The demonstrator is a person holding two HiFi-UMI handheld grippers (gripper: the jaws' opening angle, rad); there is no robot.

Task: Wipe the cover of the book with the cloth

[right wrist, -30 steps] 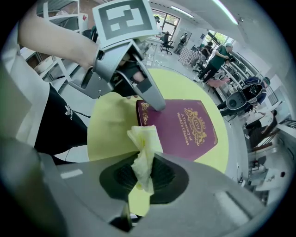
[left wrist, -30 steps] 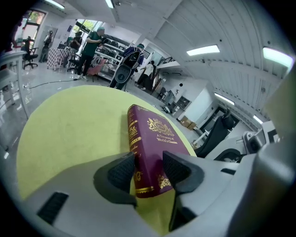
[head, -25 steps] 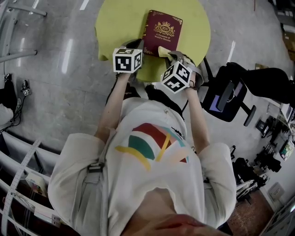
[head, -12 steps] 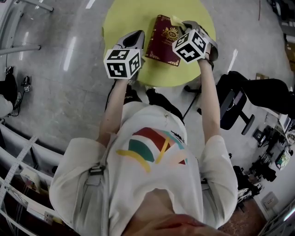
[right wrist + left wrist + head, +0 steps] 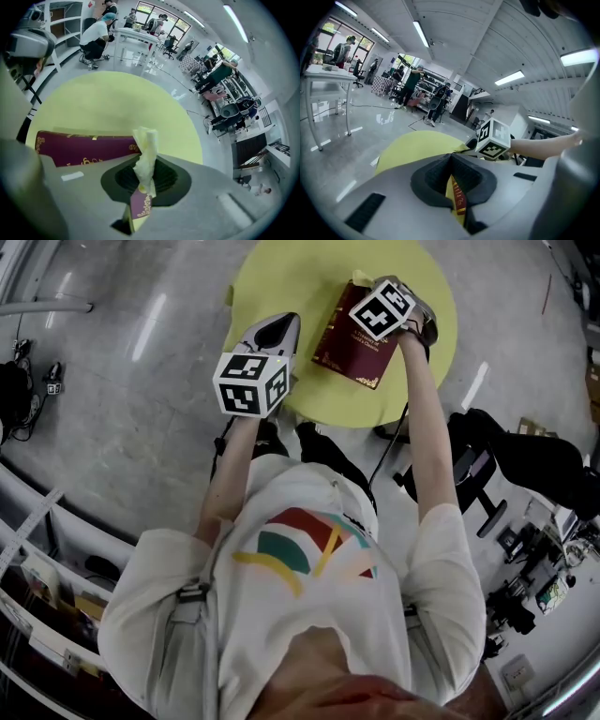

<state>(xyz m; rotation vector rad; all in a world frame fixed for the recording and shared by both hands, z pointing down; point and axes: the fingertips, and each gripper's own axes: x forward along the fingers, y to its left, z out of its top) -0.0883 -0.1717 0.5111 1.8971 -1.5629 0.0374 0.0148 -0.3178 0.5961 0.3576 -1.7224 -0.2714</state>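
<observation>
A maroon book (image 5: 359,345) with gold print lies on the round yellow table (image 5: 291,277). My right gripper (image 5: 375,296) hangs over the book's far end, shut on a crumpled pale yellow cloth (image 5: 146,150); the book's cover (image 5: 84,147) shows just beyond and under the jaws in the right gripper view. My left gripper (image 5: 278,329) is raised to the left of the book, shut with nothing in it. Through the slit between its jaws the left gripper view shows the book's spine (image 5: 458,204), with the right gripper's marker cube (image 5: 493,138) beyond.
A black office chair (image 5: 487,460) stands on the grey floor to the table's right. A white table (image 5: 328,75) and several people are far off in the hall. Railings (image 5: 37,512) run along the left side.
The right gripper has carried the cloth from the book's near edge up along the cover to its far end. The left gripper has risen and drawn back to the book's left.
</observation>
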